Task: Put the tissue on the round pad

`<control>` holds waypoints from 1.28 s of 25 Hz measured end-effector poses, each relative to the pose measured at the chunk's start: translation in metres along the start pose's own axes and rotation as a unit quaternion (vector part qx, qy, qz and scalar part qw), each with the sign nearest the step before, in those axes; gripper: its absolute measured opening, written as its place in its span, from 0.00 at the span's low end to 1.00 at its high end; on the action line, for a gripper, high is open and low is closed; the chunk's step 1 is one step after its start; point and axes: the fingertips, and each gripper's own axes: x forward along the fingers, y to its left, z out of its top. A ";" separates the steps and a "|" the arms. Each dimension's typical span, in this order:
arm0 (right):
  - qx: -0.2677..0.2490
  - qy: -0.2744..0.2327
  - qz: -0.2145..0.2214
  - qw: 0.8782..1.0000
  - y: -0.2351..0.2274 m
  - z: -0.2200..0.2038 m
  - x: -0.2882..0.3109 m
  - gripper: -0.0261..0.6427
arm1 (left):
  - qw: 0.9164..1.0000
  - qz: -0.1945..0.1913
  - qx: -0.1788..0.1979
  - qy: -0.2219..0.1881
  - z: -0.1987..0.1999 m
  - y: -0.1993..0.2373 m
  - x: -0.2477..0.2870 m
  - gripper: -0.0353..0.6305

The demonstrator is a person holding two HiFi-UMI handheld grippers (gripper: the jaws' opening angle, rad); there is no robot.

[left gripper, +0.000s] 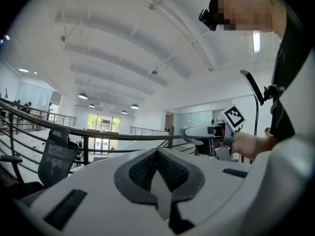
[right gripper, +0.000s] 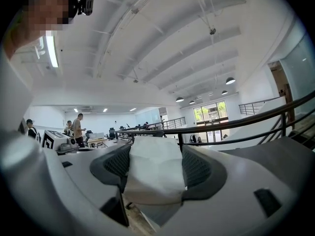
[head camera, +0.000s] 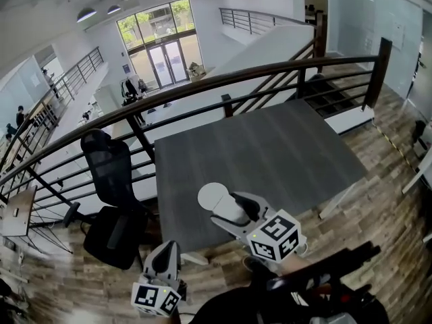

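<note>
A white tissue (right gripper: 153,173) is clamped between the jaws of my right gripper (right gripper: 155,168), which is shut on it. In the head view that right gripper (head camera: 233,208) hovers over the near left part of the grey table (head camera: 270,154), holding the tissue (head camera: 229,209) just short of the white round pad (head camera: 211,195). My left gripper (head camera: 164,260) hangs low beside the table's near left corner, shut and with nothing in it. In the left gripper view its jaws (left gripper: 160,173) meet with nothing between them.
A dark railing (head camera: 202,86) runs behind the table. A black office chair (head camera: 111,187) stands left of the table. Wooden floor (head camera: 378,201) lies to the right. People stand at desks far off in the right gripper view.
</note>
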 end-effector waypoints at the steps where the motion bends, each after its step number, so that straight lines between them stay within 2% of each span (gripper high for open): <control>1: -0.001 0.000 0.003 1.000 -0.004 0.003 0.003 0.53 | 1.000 0.005 0.003 -0.006 0.003 0.002 0.004 0.06; 9: -0.011 -0.001 0.036 0.999 -0.040 0.023 0.039 0.53 | 0.999 0.045 0.007 -0.019 0.020 0.019 0.036 0.06; 16: -0.010 0.010 0.062 0.998 -0.066 0.030 0.061 0.53 | 0.997 0.064 0.003 -0.053 0.046 0.021 0.057 0.06; 24: -0.010 0.018 0.094 0.995 -0.083 0.026 0.091 0.53 | 0.992 0.123 0.018 -0.014 0.033 0.035 0.064 0.06; 32: -0.016 0.046 0.108 0.993 -0.107 -0.002 0.118 0.53 | 0.988 0.156 0.012 -0.020 0.029 0.044 0.078 0.06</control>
